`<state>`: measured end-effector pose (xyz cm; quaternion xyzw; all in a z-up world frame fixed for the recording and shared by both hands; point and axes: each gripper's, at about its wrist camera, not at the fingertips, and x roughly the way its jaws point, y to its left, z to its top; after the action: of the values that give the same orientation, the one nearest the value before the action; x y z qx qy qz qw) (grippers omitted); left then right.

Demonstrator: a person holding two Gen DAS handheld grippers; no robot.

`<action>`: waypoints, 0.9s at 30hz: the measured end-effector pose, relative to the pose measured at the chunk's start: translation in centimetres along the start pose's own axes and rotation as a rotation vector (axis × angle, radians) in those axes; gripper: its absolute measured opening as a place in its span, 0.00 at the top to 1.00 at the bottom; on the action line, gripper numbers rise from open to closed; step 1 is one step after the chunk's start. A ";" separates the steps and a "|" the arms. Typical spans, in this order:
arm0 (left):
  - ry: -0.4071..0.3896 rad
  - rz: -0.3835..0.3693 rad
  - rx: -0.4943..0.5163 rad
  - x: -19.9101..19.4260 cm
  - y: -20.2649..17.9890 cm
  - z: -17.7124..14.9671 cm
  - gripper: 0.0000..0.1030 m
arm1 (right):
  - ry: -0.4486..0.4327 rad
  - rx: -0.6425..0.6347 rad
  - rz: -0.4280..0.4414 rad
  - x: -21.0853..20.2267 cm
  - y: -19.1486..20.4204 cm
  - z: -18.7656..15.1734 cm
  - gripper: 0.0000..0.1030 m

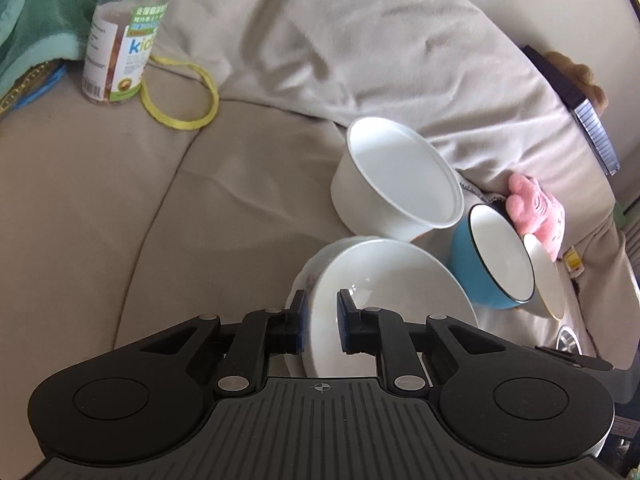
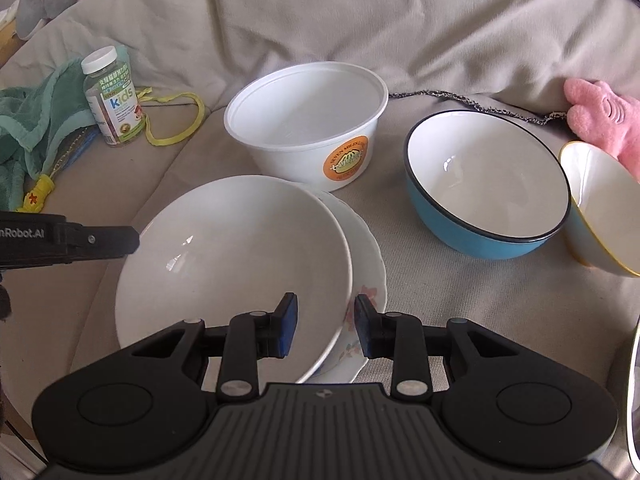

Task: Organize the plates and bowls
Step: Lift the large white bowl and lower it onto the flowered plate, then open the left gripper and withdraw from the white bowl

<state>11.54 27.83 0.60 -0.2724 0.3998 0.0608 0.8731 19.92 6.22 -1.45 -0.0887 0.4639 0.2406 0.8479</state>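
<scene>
A wide white bowl [image 1: 392, 288] [image 2: 240, 248] rests tilted on a floral plate [image 2: 368, 280] [image 1: 298, 284] on the beige sofa seat. My left gripper [image 1: 321, 322] is shut on the bowl's rim, one pad inside and one outside. In the right wrist view its finger [image 2: 120, 236] meets the bowl's left edge. My right gripper [image 2: 327, 326] straddles the opposite rim, inner pad in the bowl, outer pad above the plate, gripping it. Behind stand a white plastic tub [image 1: 396, 184] [image 2: 308, 120], a blue bowl [image 1: 500, 260] [image 2: 488, 184] and a small yellow-rimmed bowl [image 1: 546, 280] [image 2: 596, 208].
A vitamin bottle [image 1: 120, 36] [image 2: 112, 104], a green towel [image 1: 36, 20] [image 2: 32, 128] and a yellow strap [image 1: 180, 92] lie at the left. A pink plush [image 1: 536, 208] [image 2: 600, 116] leans on the back cushion by the small bowl. Bare seat [image 1: 120, 200] stretches left of the dishes.
</scene>
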 end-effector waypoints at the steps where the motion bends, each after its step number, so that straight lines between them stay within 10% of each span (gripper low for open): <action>1: -0.019 0.018 0.021 -0.1 -0.1 0.0 0.83 | -0.004 0.010 -0.008 0.0 -0.3 -0.1 0.68; 11: -0.024 0.084 0.053 1.4 0.1 -0.1 0.82 | 0.046 0.163 0.049 1.8 -2.8 -0.9 0.54; 18: -0.025 -0.120 -0.007 0.5 0.7 0.0 0.82 | 0.075 0.224 0.093 3.1 -3.4 -1.7 0.50; 27: 0.035 0.046 0.064 3.5 0.3 -0.6 0.70 | 0.078 0.223 0.104 3.4 -3.5 -2.0 0.47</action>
<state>13.43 27.42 -2.44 -0.2361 0.4227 0.0632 0.8727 21.69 3.58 -5.59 0.0212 0.5244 0.2275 0.8202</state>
